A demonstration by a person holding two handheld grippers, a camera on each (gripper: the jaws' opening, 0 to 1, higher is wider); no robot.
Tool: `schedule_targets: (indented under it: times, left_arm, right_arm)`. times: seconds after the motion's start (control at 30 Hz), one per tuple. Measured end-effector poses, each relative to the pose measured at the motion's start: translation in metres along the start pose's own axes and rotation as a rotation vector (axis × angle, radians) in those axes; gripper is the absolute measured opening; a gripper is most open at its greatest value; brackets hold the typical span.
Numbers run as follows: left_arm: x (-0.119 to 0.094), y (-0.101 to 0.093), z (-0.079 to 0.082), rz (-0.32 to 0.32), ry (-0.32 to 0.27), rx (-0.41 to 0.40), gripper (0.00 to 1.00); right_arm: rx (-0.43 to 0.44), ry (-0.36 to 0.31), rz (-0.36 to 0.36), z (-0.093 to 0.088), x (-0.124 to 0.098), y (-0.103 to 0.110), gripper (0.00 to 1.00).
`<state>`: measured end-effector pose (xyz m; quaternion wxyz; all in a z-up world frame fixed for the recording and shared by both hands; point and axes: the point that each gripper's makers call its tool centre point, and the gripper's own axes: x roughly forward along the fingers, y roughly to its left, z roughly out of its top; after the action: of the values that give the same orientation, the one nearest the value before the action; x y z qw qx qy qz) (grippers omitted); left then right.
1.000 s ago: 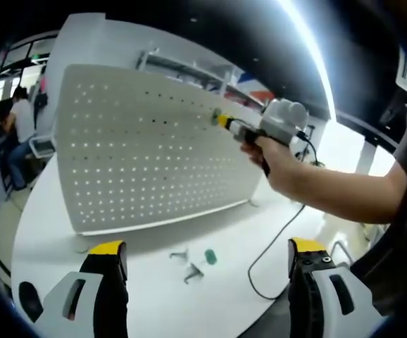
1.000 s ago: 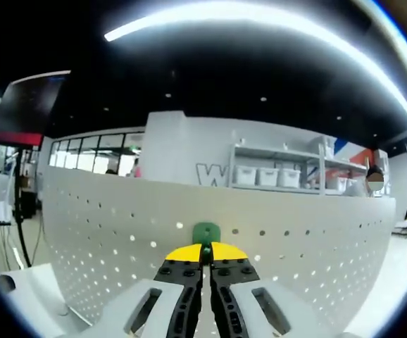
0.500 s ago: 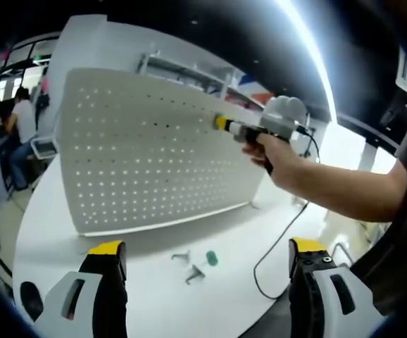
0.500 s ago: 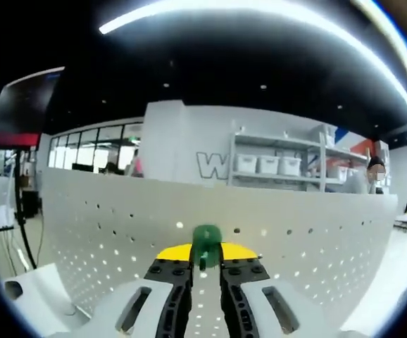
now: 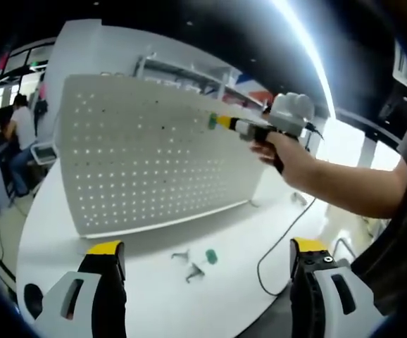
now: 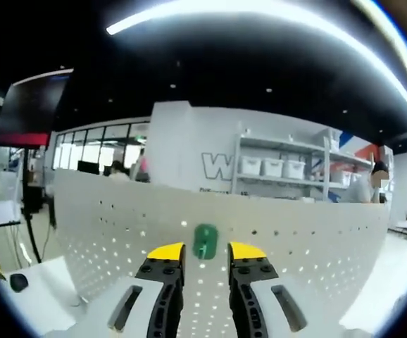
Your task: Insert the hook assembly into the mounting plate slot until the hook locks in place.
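Green hook (image 6: pixel 205 241) sits on pegboard (image 6: pixel 295 260); our right gripper (image 6: pixel 205 251) jaws parted, gripping nothing. Left gripper (image 5: pixel 207 255) wide open, empty, above surface (image 5: pixel 154 296) with spare hooks (image 5: pixel 193 271).

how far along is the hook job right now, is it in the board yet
Looks mostly done: the green hook sits on the white pegboard, and the right gripper has its jaws apart on either side of it, not clamping. Whether it has locked cannot be told. The left gripper hangs open over the table, where a second green hook and metal pieces lie unused.
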<state>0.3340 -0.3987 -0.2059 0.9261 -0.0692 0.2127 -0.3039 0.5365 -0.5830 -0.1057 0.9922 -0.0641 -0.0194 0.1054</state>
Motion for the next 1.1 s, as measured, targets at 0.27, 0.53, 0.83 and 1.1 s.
schedule_targets:
  times: [0.27,0.53,0.83,1.1]
  left_arm:
    - [-0.001,-0.003,-0.007,-0.005,0.011,-0.002,0.99]
    - [-0.001,-0.008,-0.014,-0.011,0.027,-0.007,0.98]
    - [-0.006,-0.010,-0.017,-0.003,0.032,-0.005,0.98]
    - [-0.006,-0.018,-0.025,-0.009,0.045,-0.005,0.98]
  right_arm:
    - [-0.055,0.085,0.043,-0.037,-0.043,0.008,0.27]
    - [-0.105,0.203,0.170,-0.084,-0.089,0.036,0.27]
    - [-0.170,0.253,0.247,-0.109,-0.134,0.054,0.27]
    - [-0.106,0.313,0.232,-0.131,-0.166,0.050,0.27]
